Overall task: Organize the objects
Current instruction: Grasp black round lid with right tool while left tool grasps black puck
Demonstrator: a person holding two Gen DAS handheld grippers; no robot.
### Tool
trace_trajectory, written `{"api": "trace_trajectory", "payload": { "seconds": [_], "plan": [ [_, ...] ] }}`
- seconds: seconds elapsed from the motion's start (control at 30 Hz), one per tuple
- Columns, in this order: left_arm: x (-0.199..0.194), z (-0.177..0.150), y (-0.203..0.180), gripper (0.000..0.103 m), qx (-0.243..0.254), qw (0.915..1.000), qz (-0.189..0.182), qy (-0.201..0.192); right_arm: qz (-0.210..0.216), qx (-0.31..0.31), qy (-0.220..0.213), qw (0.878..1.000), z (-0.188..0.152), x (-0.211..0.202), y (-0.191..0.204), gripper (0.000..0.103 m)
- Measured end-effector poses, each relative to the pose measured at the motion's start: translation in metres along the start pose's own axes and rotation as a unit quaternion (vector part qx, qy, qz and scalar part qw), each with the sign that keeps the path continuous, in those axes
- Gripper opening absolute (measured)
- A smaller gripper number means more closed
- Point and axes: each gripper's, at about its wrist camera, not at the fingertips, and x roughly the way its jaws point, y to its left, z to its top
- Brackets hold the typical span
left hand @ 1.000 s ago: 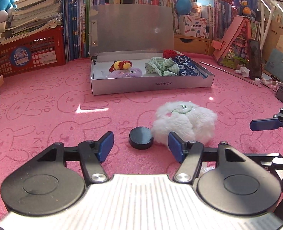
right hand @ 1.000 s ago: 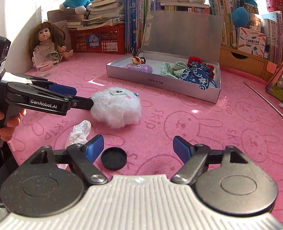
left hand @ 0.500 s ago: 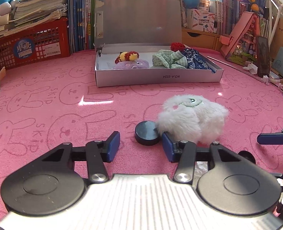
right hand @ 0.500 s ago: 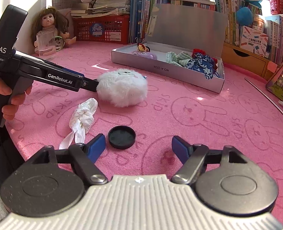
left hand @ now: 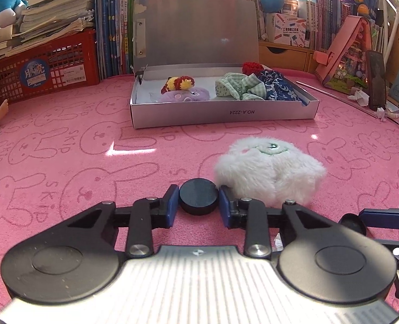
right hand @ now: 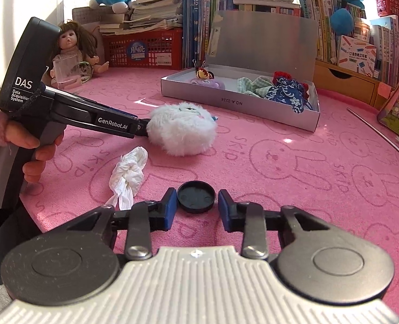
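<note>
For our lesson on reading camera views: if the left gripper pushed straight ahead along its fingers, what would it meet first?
The left gripper already clamps the round black disc. Beyond that, probably bare pink rabbit-print cloth, then the open silver cardboard box; depth is uncertain.

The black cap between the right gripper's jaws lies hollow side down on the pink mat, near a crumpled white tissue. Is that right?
No: the black cap lies hollow side up, as the right wrist view shows. It is between the jaws of the right gripper, which have just been closing, on the pink mat near the white tissue.
</note>
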Motion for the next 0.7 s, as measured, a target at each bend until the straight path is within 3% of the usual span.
{"api": "trace_trajectory", "payload": {
  "seconds": [0.7],
  "plan": [
    [-0.019, 0.028, 0.011, 0.037, -0.014, 0.9989, 0.013, -0.042, -0.045, 0.050, -0.022, 0.998, 0.037, 0.003, -0.038, 0.036]
  ]
}}
